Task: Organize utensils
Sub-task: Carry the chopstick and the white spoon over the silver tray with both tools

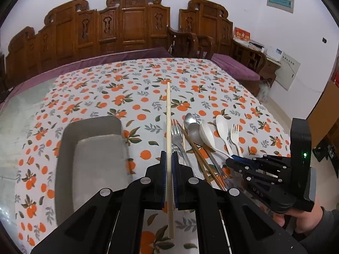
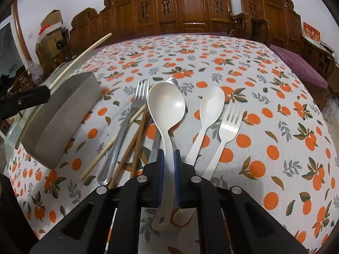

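Left gripper (image 1: 169, 160): jaws clamped on a pale wooden chopstick (image 1: 168, 114), which runs straight forward, raised above the worktop.
Right gripper (image 2: 169, 158): jaws clamped on the handle of a large white plastic ladle spoon (image 2: 166, 105), pointing steeply down.
Grey rectangular tray (image 1: 93, 148): left of the utensil pile, near the worktop's (image 1: 137, 80) left edge.
Right hand (image 1: 300, 218): wraps the right gripper's grip.

Carved wooden chairs (image 1: 131, 25), purple cushions (image 2: 300, 67)
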### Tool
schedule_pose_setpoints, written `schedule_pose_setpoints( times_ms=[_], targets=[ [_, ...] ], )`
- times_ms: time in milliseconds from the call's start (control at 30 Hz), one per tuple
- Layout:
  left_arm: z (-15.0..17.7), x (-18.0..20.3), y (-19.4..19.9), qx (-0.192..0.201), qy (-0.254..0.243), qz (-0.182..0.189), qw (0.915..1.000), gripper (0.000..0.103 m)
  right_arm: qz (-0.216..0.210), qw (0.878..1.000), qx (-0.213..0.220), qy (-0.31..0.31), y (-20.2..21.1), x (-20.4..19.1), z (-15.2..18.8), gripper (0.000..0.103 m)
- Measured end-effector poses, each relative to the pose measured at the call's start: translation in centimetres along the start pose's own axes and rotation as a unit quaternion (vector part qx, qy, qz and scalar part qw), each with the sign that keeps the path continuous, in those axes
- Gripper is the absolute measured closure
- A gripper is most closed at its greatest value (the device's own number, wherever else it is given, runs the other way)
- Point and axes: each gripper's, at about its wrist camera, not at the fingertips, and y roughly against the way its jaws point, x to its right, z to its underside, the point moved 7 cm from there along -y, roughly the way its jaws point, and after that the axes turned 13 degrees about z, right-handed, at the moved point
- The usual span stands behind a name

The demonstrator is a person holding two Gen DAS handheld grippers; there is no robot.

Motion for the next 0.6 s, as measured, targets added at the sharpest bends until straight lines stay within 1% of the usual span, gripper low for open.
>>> schedule_pose_setpoints(
  times_ms=[133,300,433,600],
  targets=[
    [0.2,-0.6,1.6,0.008,0.002,-0.006,0.9999,0.099,-0.012,1.0,0.015,-0.004,1.1,-0.5,-0.6,0.092],
    [0.7,-2.5,3.2,0.01,0.011,-0.019,0.9997,0.099,-0.023,0.999,0.031,-0.004,2.9,-1.5,-1.5,0.092],
    [1.1,-4.2,3.9,0.004,0.023,-0.021,0.9995,0.099,-0.035,0.999,0.041,0.0,4.6,-2.8,-2.3,0.092],
    [1.5,-6.5,3.6,-0.009,0.038,-0.022,0.999,0.099,-0.053,0.998,0.044,0.008,6.3,-5.0,-3.0,0.092]
  ],
)
